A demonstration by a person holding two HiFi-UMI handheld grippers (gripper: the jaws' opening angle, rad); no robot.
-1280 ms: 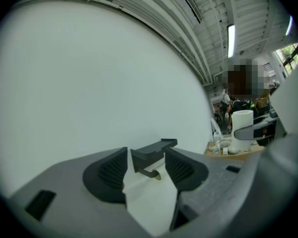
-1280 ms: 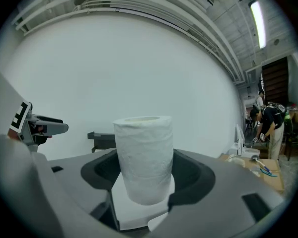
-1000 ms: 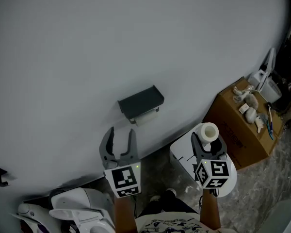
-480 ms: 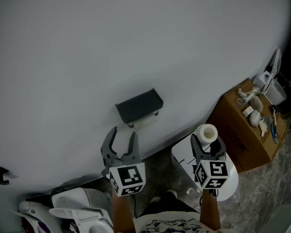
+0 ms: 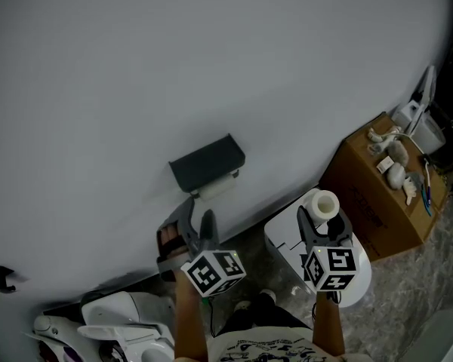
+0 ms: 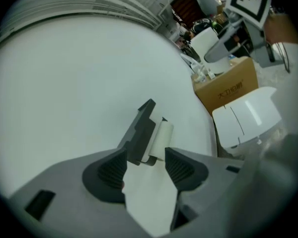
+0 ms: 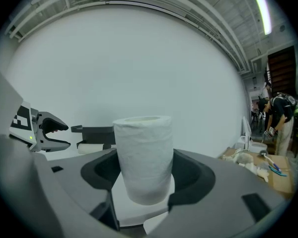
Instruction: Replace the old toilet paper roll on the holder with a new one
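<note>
A dark wall holder [image 5: 208, 163] carries the thin old roll [image 5: 217, 188] beneath its cover. My left gripper [image 5: 198, 219] is turned on its side just below it, open and holding nothing. In the left gripper view the holder [image 6: 141, 129] and old roll [image 6: 162, 138] stand just beyond the open left gripper [image 6: 145, 158]. My right gripper [image 5: 322, 221] is shut on a full white new roll [image 5: 324, 204], held upright to the right of the holder. The right gripper view shows the new roll [image 7: 143, 155] between the jaws, with the holder [image 7: 97, 130] far to its left.
A cardboard box [image 5: 377, 191] with small items on top stands at the right against the wall. A white lidded bin [image 5: 287, 241] sits under my right gripper. White fixtures [image 5: 124, 324] lie at the lower left. A person [image 7: 278, 117] bends over at the far right.
My left gripper has rolled onto its side and risen closer to the holder. The right gripper with the new roll has stayed put.
</note>
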